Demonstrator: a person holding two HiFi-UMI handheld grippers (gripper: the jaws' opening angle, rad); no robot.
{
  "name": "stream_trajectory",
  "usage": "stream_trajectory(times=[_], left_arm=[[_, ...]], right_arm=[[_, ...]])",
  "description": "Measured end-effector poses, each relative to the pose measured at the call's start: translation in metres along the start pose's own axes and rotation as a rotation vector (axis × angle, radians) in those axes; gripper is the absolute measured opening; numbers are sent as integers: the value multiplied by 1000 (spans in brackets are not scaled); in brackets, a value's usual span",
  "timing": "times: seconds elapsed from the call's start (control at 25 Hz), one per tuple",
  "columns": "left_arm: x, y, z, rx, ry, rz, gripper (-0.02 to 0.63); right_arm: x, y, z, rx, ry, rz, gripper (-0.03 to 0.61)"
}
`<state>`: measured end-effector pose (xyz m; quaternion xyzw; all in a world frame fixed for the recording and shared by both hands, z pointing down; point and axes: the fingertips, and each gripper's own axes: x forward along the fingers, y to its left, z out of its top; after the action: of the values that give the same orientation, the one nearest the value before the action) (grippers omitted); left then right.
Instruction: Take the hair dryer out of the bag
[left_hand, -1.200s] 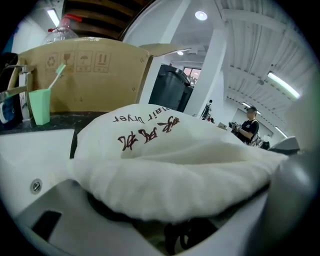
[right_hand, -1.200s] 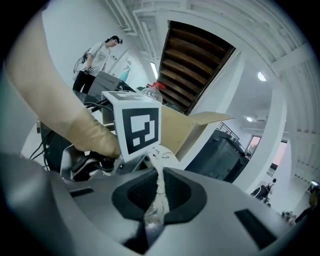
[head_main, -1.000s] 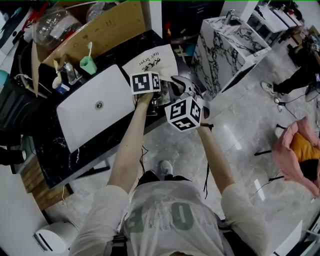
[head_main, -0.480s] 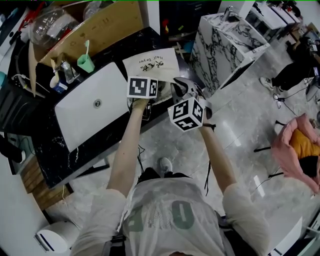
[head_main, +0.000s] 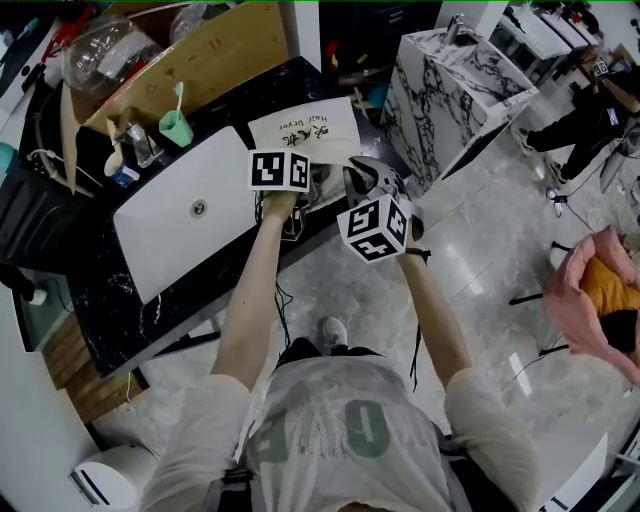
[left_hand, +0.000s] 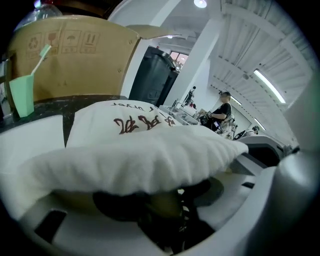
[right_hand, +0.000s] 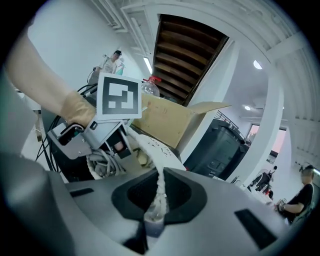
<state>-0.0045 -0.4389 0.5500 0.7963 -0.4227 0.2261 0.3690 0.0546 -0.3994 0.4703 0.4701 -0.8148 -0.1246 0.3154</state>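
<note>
A white cloth bag (head_main: 305, 128) printed "Hair Dryer" lies on the dark counter beside the sink. My right gripper (right_hand: 152, 220) is shut on the bag's edge (right_hand: 159, 187), holding the mouth up. My left gripper (left_hand: 160, 220) reaches into the mouth under the bag's top flap (left_hand: 140, 150). Its marker cube (head_main: 280, 170) covers it in the head view. A dark, rounded hair dryer (left_hand: 150, 210) lies inside between the left jaws. Those jaws have just been closing around it. They still stand wide, and I see no pad pressing on it.
A white sink (head_main: 195, 215) lies left of the bag. A green cup with a toothbrush (head_main: 174, 127) and an open cardboard box (head_main: 190, 60) stand behind. A marble block (head_main: 460, 90) rises at the right. The counter's front edge (head_main: 200, 320) faces the person's legs.
The left gripper's cube has shifted slightly left and tipped further down at the bag's mouth. The right gripper and the bag's edge have stayed put.
</note>
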Motion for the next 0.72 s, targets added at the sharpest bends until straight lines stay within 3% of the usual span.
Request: stream_trajectory(times=[0.2,0.4,0.72], left_arm=[[-18,-8,5,23,-40,-11,282],[-36,-26,-4,78,41,-43,282],[-56,-50,-46,109,92,-64,282]], right_arm=[[-4,1,6,3,-16,-12,44],[-10,4,18,1,-45,-38,44],[-13,4,17,-25,-14,-74,44]])
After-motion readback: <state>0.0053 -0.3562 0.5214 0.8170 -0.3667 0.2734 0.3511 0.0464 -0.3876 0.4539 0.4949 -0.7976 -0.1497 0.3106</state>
